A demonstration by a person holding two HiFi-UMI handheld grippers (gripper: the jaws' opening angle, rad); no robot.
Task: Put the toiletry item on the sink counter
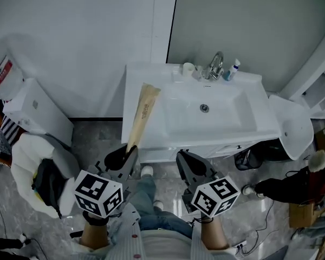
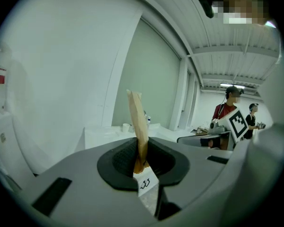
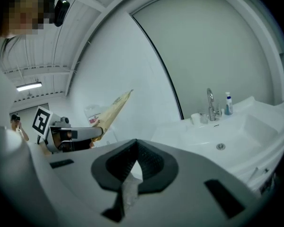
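A long, flat tan paper packet sticks out forward from my left gripper, which is shut on its near end. Its far end hangs over the left part of the white sink counter. In the left gripper view the packet stands up from between the pads of the left gripper. My right gripper hovers in front of the counter's near edge, shut with nothing in it. The right gripper view shows the right gripper with its pads together, the packet off to the left, and the basin to the right.
A faucet, a small white cup and a blue-capped bottle stand at the back of the counter. A white toilet tank is at left, a white rounded lid at right. People stand further off.
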